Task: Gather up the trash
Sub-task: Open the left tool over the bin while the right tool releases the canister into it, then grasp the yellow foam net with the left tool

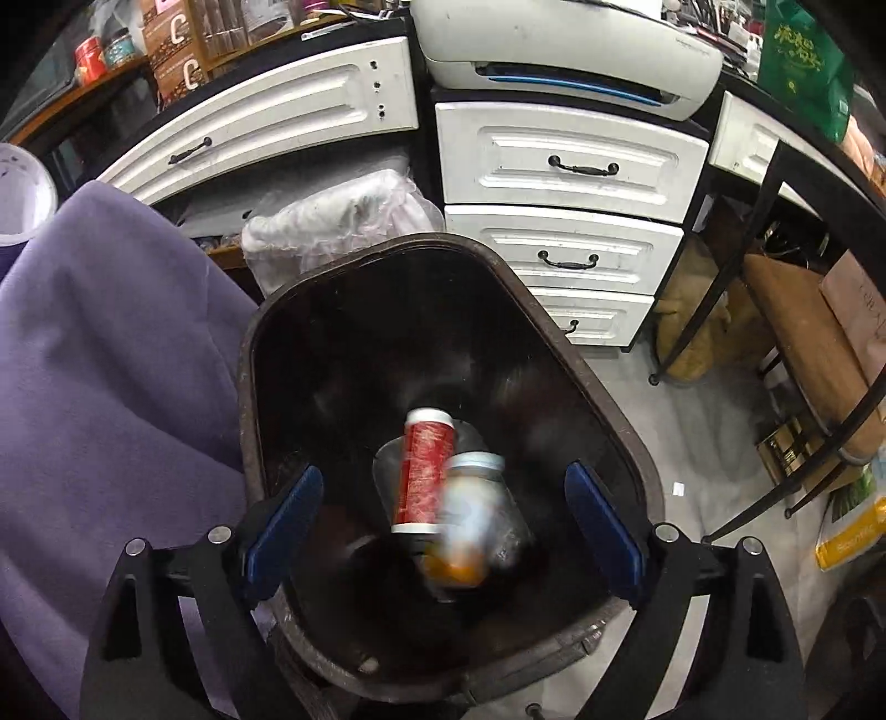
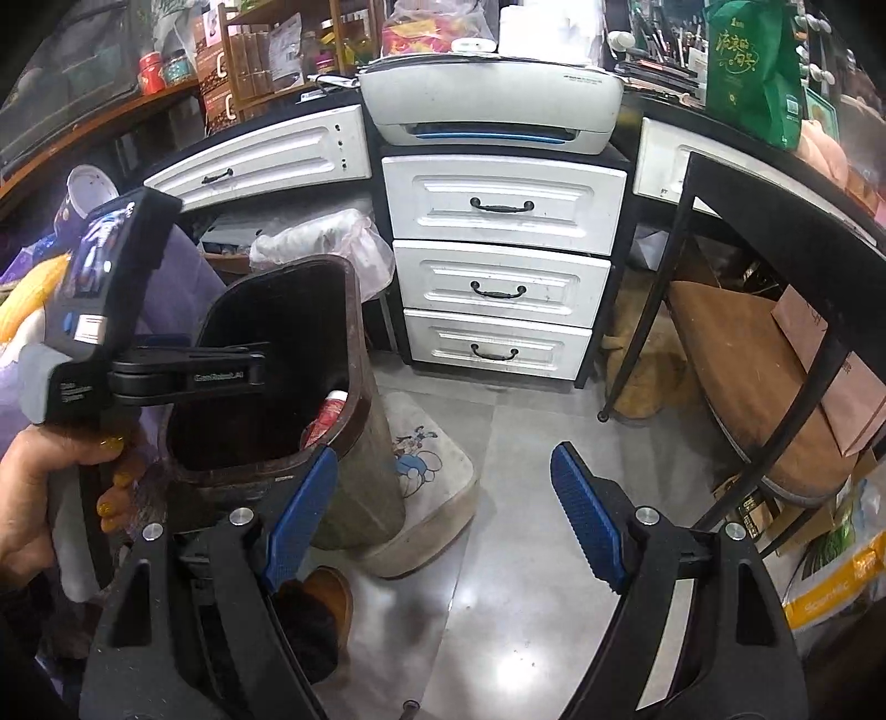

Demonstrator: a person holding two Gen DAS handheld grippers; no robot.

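Observation:
A dark brown trash bin point(image 1: 598, 387) stands open below my left gripper point(image 1: 443, 498). Its blue pads point(image 1: 288, 515) are spread wide over the bin's mouth and touch nothing. A red can with white ends point(image 1: 423, 471) lies inside the bin. Beside it is a blurred bottle point(image 1: 470, 526) with a pale cap and an orange bottom, clear of both pads. In the right wrist view a hand point(image 2: 33, 498) holds the left gripper's body point(image 2: 111, 310) over the bin point(image 2: 360, 443), and the red can point(image 2: 326, 415) shows at the rim. My right gripper point(image 2: 443, 482) is open and empty above the floor.
White drawers point(image 1: 565, 166) under a printer point(image 1: 554, 50) stand behind the bin. A purple cloth point(image 1: 111, 360) lies left of it, a plastic bag point(image 1: 332, 216) behind it. A black-framed table point(image 2: 720, 277) is on the right, and a cartoon floor mat point(image 2: 432, 459) lies beside the bin.

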